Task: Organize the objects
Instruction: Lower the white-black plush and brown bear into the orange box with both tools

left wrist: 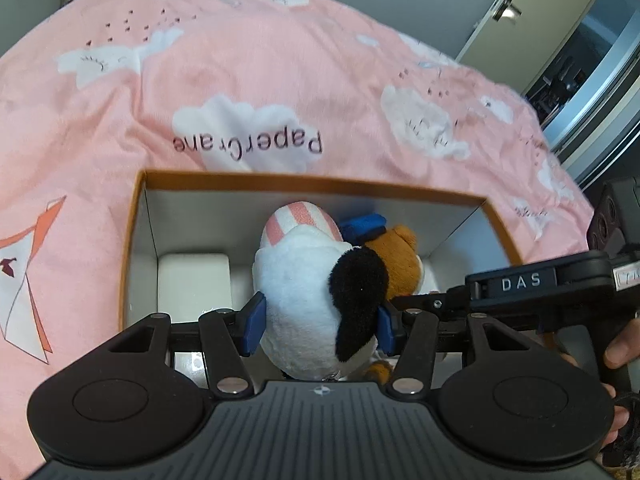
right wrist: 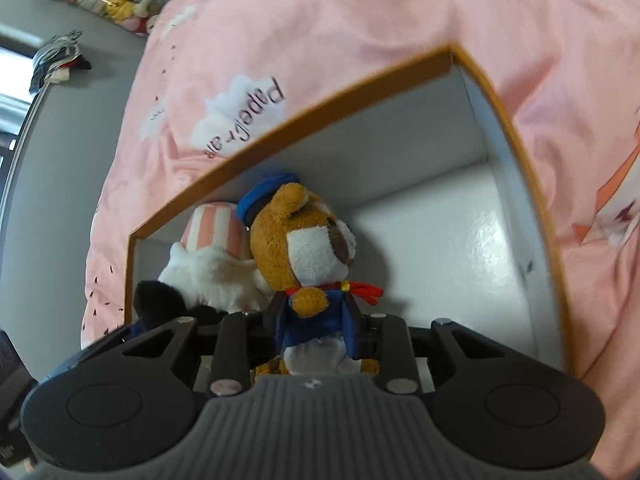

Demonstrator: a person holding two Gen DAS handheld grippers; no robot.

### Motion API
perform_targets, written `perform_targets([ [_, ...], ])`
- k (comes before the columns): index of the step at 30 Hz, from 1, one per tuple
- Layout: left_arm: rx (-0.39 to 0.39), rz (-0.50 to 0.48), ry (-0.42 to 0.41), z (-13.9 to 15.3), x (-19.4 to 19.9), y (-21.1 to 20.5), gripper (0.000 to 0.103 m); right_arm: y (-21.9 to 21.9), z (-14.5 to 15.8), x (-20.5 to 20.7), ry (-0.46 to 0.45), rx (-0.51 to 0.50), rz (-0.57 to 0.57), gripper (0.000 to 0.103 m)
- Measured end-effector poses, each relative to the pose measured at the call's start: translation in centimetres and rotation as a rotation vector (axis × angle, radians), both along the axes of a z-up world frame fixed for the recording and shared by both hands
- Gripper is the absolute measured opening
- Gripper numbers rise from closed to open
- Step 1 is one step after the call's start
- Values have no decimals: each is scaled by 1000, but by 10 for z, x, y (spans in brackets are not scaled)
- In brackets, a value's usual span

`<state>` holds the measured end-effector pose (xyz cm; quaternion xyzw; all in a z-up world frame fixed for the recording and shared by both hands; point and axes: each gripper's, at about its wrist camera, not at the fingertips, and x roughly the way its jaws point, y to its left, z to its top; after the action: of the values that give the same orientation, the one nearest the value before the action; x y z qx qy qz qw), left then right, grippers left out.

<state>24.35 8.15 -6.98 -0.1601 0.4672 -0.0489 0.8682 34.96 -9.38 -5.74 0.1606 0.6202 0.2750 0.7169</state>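
Both plushies over the box (left wrist: 134, 216): left gripper (left wrist: 320, 326) clamping white one (left wrist: 304, 292), right gripper (right wrist: 314, 330) pinching bear (right wrist: 304, 248).

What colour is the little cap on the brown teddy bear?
Blue. The cap on the brown teddy bear shows best in the right wrist view.

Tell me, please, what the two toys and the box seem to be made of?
White toy: plush fabric, fuzzy pile, with a black patch. Brown bear: also plush, with a cloth-like blue jacket. Box: probably cardboard, with thin stiff walls, an orange rim and a smooth white, slightly glossy inside.
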Motion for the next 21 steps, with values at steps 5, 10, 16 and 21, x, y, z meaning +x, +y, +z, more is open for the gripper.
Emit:
perform_targets([
  [5, 31, 4, 58, -16, 7, 1, 63, 7, -16, 4, 53, 22, -20, 30],
  [10, 78, -17, 98, -22, 13, -5, 67, 14, -25, 6, 91, 31, -24, 31],
  [16, 114, -34, 125, -26, 20, -8, 72, 21, -24, 2, 86, -9, -11, 33],
  [21, 96, -33, 112, -24, 18, -6, 72, 22, -16, -3, 35, -40, 16, 41],
])
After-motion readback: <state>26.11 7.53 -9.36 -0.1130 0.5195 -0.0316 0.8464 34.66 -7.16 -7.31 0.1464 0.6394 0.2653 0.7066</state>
